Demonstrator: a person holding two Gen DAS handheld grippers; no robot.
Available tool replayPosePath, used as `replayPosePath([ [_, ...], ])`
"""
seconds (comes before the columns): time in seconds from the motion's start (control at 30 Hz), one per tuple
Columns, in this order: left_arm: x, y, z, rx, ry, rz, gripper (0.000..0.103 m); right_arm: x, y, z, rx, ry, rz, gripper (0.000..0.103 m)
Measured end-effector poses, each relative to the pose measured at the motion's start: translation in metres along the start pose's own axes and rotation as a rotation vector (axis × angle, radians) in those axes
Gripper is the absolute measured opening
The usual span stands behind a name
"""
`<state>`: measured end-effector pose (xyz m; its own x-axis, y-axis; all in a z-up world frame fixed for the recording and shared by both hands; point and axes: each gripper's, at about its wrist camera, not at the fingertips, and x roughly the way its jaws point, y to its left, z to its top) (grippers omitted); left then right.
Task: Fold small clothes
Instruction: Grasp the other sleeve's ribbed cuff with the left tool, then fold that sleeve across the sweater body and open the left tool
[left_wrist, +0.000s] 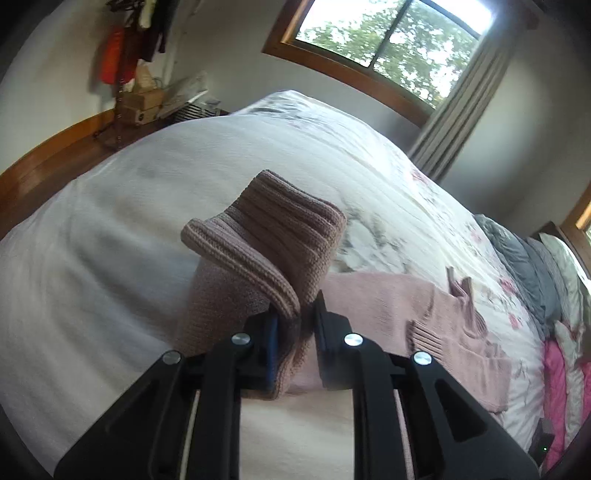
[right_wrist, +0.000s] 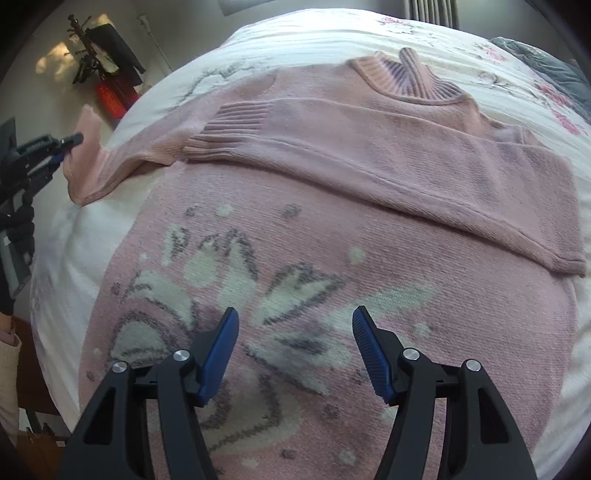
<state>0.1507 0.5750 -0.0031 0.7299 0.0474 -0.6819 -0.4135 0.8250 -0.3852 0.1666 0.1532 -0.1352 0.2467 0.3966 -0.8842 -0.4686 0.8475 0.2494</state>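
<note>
A small pink knit sweater (right_wrist: 332, 236) with a white butterfly pattern lies flat on the bed, collar (right_wrist: 410, 77) at the far end. One sleeve (right_wrist: 369, 147) is folded across the chest. My left gripper (left_wrist: 295, 310) is shut on the ribbed cuff (left_wrist: 266, 236) of the other sleeve, lifted above the quilt; in the right wrist view that gripper (right_wrist: 68, 147) sits at the far left, holding the sleeve (right_wrist: 88, 162) out sideways. My right gripper (right_wrist: 293, 321) hovers open over the butterfly on the sweater's body, nothing between its blue pads (right_wrist: 221, 350).
The bed carries a white floral quilt (left_wrist: 221, 155) with grey and pink bedding (left_wrist: 532, 273) piled at its right end. A window (left_wrist: 388, 33) with a curtain is behind. A wooden shelf (left_wrist: 140, 107) and hanging clothes stand at the far left.
</note>
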Motion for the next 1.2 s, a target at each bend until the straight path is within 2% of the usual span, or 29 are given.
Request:
replayPosePath([
  [0.13, 0.017, -0.064, -0.016, 0.056, 0.050, -0.109, 0.015, -0.007, -0.015, -0.006, 0.020, -0.010, -0.014, 0.064],
  [0.33, 0.048, -0.144, -0.048, 0.130, 0.111, -0.204, 0.015, -0.016, -0.044, -0.014, 0.063, -0.021, -0.037, 0.064],
  [0.43, 0.062, -0.177, -0.066, 0.171, 0.137, -0.227, 0.015, -0.020, -0.060, -0.018, 0.092, -0.024, -0.043, 0.064],
  [0.53, 0.082, -0.192, -0.081, 0.195, 0.175, -0.212, 0.015, -0.022, -0.072, -0.022, 0.115, -0.028, -0.047, 0.064],
  [0.73, 0.128, -0.176, -0.099, 0.157, 0.282, -0.136, 0.017, -0.019, -0.081, -0.025, 0.132, -0.022, -0.048, 0.064],
  [0.83, 0.131, -0.164, -0.104, 0.146, 0.302, -0.162, 0.021, -0.016, -0.079, -0.022, 0.137, -0.018, -0.046, 0.064],
  [0.93, 0.114, -0.153, -0.104, 0.158, 0.328, -0.214, 0.031, -0.015, -0.074, -0.016, 0.131, -0.017, -0.041, 0.064],
  [1.0, 0.096, -0.145, -0.106, 0.173, 0.341, -0.260, 0.031, -0.016, -0.068, -0.007, 0.117, -0.025, -0.040, 0.064],
  [1.07, 0.074, -0.130, -0.105, 0.194, 0.318, -0.277, 0.033, -0.018, -0.063, 0.004, 0.104, -0.034, -0.032, 0.064],
  [1.1, 0.061, -0.120, -0.101, 0.204, 0.286, -0.260, 0.033, -0.019, -0.060, 0.009, 0.101, -0.037, -0.023, 0.064],
  [1.17, 0.044, -0.103, -0.088, 0.213, 0.216, -0.203, 0.034, -0.020, -0.052, 0.025, 0.094, -0.043, -0.004, 0.064],
  [1.2, 0.039, -0.094, -0.078, 0.224, 0.176, -0.150, 0.036, -0.019, -0.048, 0.033, 0.092, -0.045, 0.004, 0.064],
])
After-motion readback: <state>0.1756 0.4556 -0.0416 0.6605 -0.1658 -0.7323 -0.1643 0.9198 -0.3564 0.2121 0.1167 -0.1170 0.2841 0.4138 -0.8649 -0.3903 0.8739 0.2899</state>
